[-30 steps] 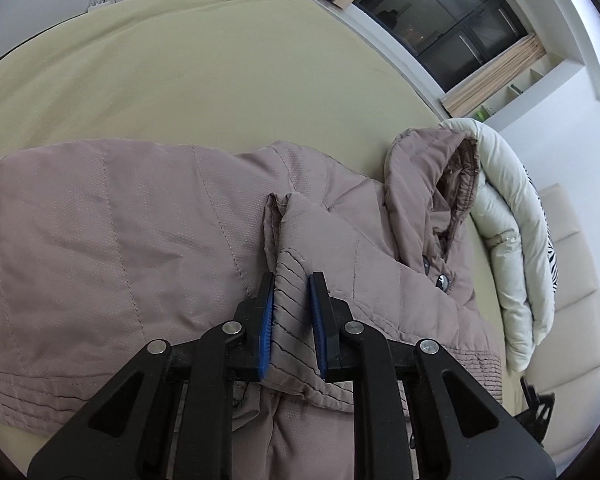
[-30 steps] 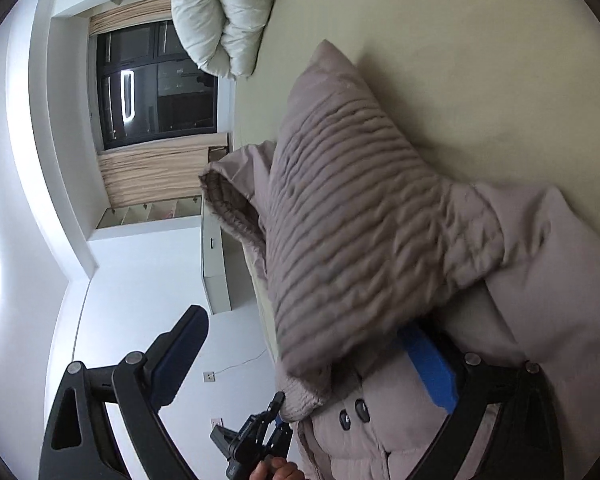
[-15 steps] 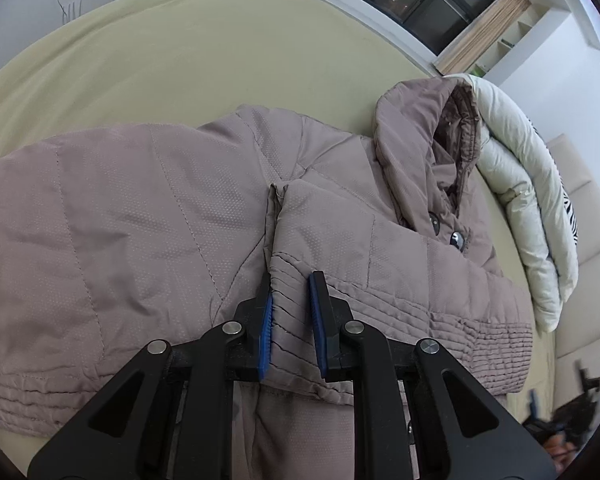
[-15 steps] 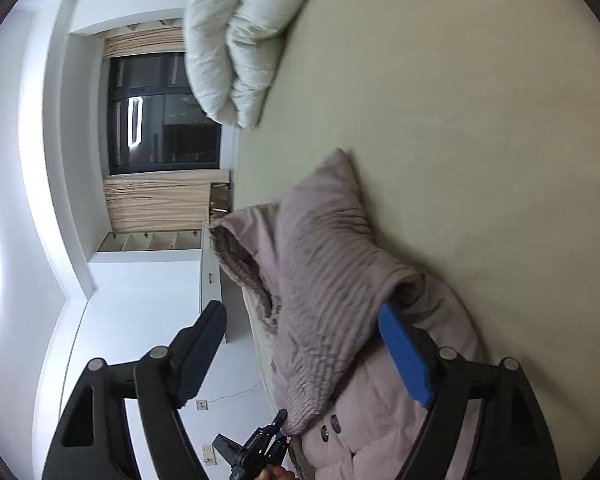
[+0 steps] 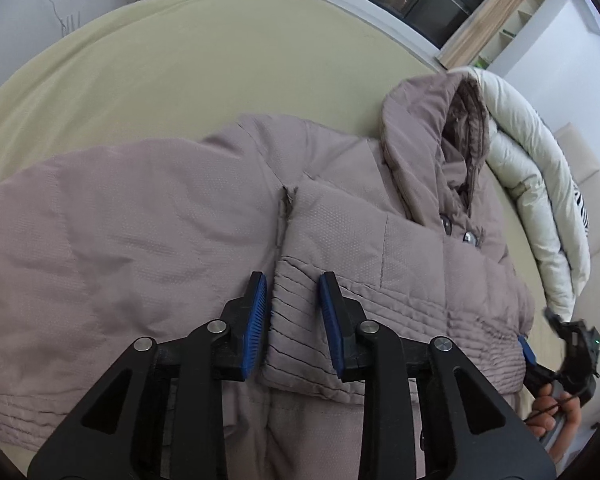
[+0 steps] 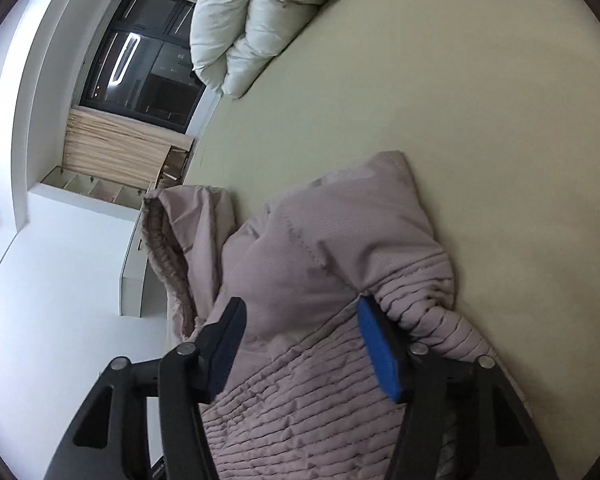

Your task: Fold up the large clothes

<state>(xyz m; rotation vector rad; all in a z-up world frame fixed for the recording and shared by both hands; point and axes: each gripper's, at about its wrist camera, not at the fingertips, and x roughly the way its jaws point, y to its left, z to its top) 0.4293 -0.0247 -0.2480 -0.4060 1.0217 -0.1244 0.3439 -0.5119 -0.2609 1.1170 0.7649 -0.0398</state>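
A mauve quilted hooded jacket (image 5: 140, 232) lies spread on the bed, one front panel folded over its body. My left gripper (image 5: 294, 320) points down at the panel's ribbed hem (image 5: 300, 344). Its jaws are opening; the hem fold still sits between them, and the left pad stands clear of the cloth. In the right wrist view my right gripper (image 6: 300, 344) straddles a bunched part of the jacket (image 6: 320, 240) near its ribbed edge. Its jaws are wide and closing, with cloth between them. The right gripper's blue pad (image 5: 526, 350) and the person's hand (image 5: 556, 420) show at the hem's far corner.
The pale green bed (image 5: 180, 60) stretches beyond the jacket. A white rolled duvet (image 5: 532, 184) lies past the hood (image 5: 432, 128), along the bed's edge. A dark window (image 6: 148, 60), striped curtains and white shelves stand beyond the bed.
The left jaws have widened off the hem they were pinching. The right gripper rolled and came in over the jacket, its jaws narrowing around the cloth.
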